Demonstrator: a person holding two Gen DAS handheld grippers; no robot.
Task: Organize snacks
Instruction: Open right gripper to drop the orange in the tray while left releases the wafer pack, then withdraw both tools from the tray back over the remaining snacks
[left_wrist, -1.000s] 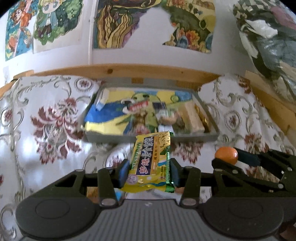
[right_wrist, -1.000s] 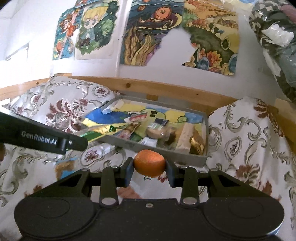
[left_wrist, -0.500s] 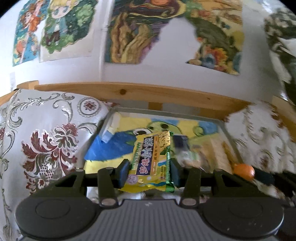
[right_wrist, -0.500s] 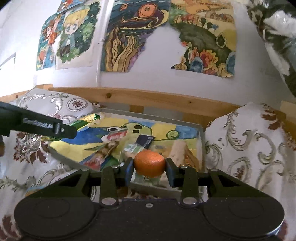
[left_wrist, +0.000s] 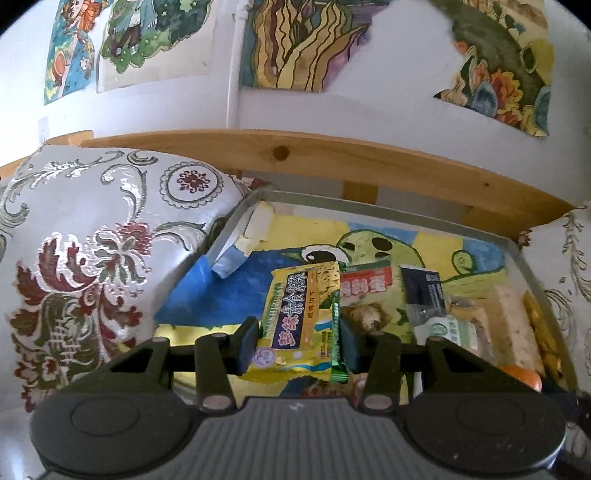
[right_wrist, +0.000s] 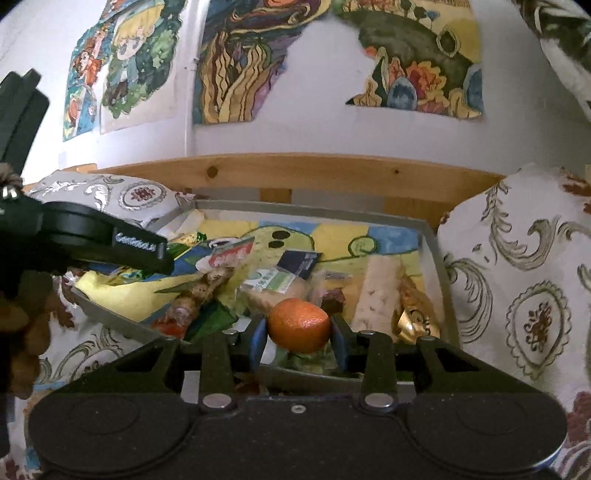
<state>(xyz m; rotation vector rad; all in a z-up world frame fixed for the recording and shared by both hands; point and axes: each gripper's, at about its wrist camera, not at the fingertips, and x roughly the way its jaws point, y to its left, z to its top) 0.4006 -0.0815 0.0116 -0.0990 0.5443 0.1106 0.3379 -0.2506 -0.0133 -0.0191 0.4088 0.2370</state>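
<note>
My left gripper (left_wrist: 298, 345) is shut on a yellow snack packet (left_wrist: 301, 321) with blue lettering, held over the front left of a grey tray (left_wrist: 388, 209). The tray has a painted yellow, blue and green floor and holds several wrapped snacks (left_wrist: 424, 291). My right gripper (right_wrist: 298, 339) is shut on an orange (right_wrist: 298, 324), just above the tray's front edge (right_wrist: 110, 315). In the right wrist view the left gripper (right_wrist: 110, 245) reaches in from the left over the tray. The orange (left_wrist: 521, 376) shows at the lower right of the left wrist view.
Patterned cushions flank the tray, one on the left (left_wrist: 92, 240) and one on the right (right_wrist: 524, 288). A wooden rail (left_wrist: 332, 162) runs behind the tray under a white wall with torn posters (right_wrist: 332, 55).
Both grippers have moved forward toward the tray, which now looms larger. The packet and the orange are now over the tray's front part.
</note>
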